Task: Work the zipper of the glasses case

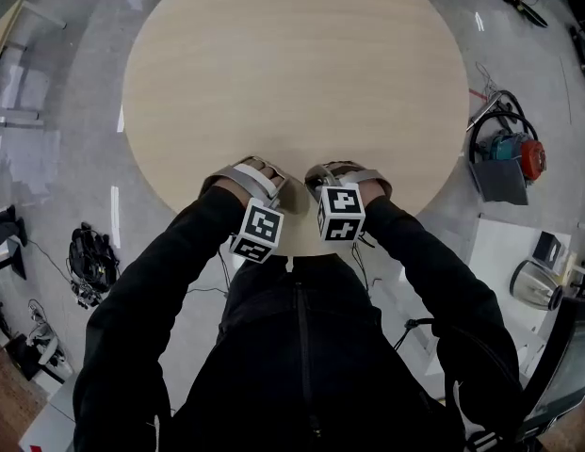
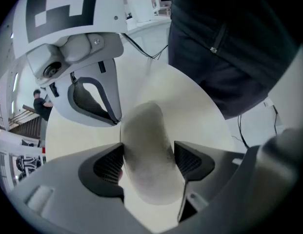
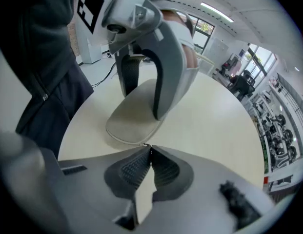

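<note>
My left gripper point(image 2: 150, 162) stands wide, its 2 pads pressed on either long side of the glasses case point(image 2: 149, 140). I take this as the anchoring hold, so the soft grey shell cannot slide while the zipper is pulled. My right gripper point(image 3: 147, 147) is closed tight, tips meeting right at the case's near end, where the zipper seam point(image 3: 123, 140) runs along the rim. I judge it is pinching the pull there, though the tab is too small to make out.

The case lies flat at the near edge of the round table point(image 1: 292, 64), between both grippers and close to my body, which keeps both wrists pointing steeply down.

I see no brand or label on the case. Each marker cube point(image 1: 341, 213) shows only black-and-white squares, with no legible writing.
</note>
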Demonstrator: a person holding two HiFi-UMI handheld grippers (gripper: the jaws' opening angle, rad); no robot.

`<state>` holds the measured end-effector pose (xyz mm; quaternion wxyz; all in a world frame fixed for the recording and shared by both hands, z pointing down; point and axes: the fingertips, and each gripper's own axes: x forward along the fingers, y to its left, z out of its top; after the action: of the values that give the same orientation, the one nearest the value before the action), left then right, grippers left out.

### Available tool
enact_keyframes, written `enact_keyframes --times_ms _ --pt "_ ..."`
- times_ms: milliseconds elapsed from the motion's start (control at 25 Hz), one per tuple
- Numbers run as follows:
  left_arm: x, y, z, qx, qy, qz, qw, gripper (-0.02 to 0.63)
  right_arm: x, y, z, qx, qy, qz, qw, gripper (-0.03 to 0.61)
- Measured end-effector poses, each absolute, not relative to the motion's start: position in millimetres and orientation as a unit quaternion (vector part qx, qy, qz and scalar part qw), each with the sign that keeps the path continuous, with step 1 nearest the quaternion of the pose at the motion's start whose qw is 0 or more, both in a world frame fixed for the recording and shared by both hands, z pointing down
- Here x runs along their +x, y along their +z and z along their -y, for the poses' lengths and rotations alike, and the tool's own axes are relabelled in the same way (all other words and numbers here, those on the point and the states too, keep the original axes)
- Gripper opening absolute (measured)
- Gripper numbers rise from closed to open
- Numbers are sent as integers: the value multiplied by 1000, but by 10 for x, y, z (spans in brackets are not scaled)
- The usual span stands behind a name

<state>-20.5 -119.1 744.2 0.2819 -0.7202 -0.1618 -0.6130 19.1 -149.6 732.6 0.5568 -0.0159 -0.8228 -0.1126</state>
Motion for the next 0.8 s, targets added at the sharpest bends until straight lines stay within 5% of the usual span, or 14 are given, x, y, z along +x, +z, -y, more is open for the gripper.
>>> enact_keyframes --times_ms 560,640,800 --pt "-122 7484 1101 -709 -592 215 318 360 88 7381 1586 -9 -81 816 572 5" --pt "-95 7444 1118 -741 -585 166 287 357 80 7396 1591 6 -51 816 575 5" --pt "-106 7178 1254 -839 -533 -38 107 370 69 7354 1597 55 24 834 548 5"
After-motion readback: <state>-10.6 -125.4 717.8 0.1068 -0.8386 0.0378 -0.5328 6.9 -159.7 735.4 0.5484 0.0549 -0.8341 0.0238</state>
